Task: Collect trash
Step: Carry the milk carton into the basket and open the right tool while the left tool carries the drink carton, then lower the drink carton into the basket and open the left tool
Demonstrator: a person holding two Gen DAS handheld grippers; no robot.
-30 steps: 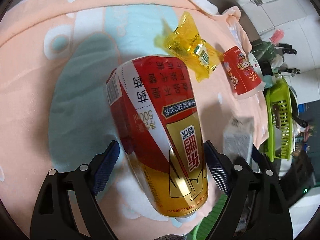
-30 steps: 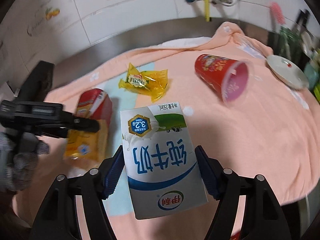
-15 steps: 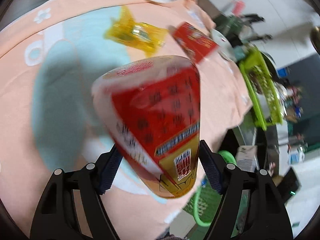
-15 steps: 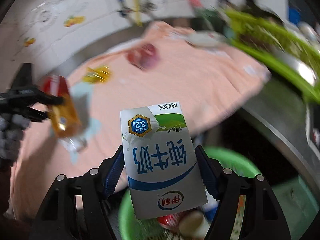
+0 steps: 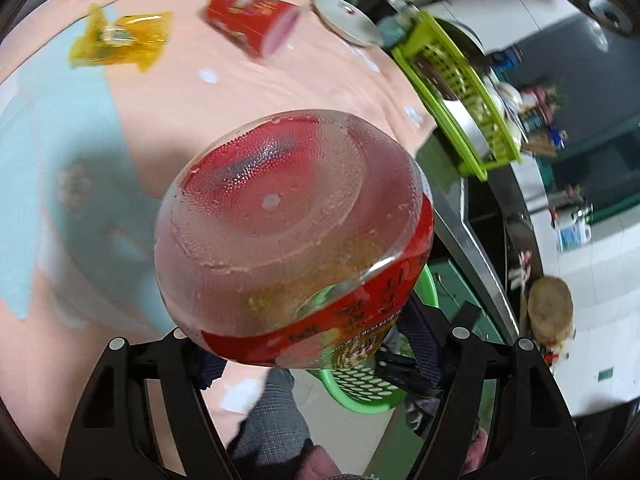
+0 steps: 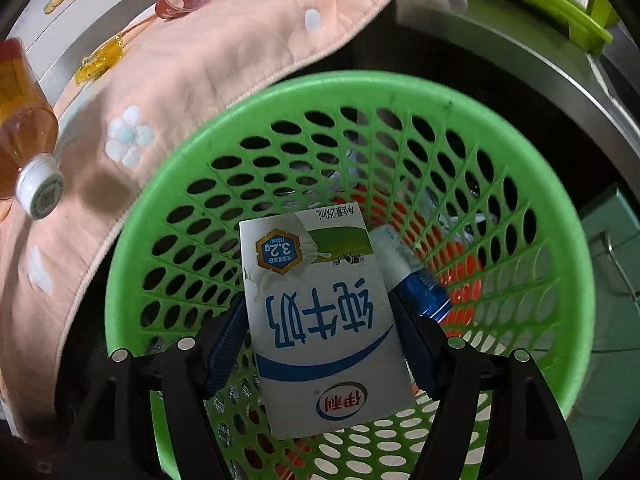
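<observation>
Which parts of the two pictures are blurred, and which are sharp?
Left wrist view: the bottle base is sharp, but the red cup and yellow wrapper behind are smeared. Right wrist view: the milk carton and green basket are crisp; only the far edges curve and darken.

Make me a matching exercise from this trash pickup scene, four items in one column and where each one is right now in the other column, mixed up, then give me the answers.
Things:
1. milk carton
2. tea bottle
3. red cup
4. yellow wrapper

Places:
A. lying on its side on the pink cloth, near a white lid
B. between the right gripper's pads, over the green basket
C. lying flat on the cloth, beside the cup
D. between the left gripper's pads, base towards the camera

Pairs: 1-B, 2-D, 3-A, 4-C
</observation>
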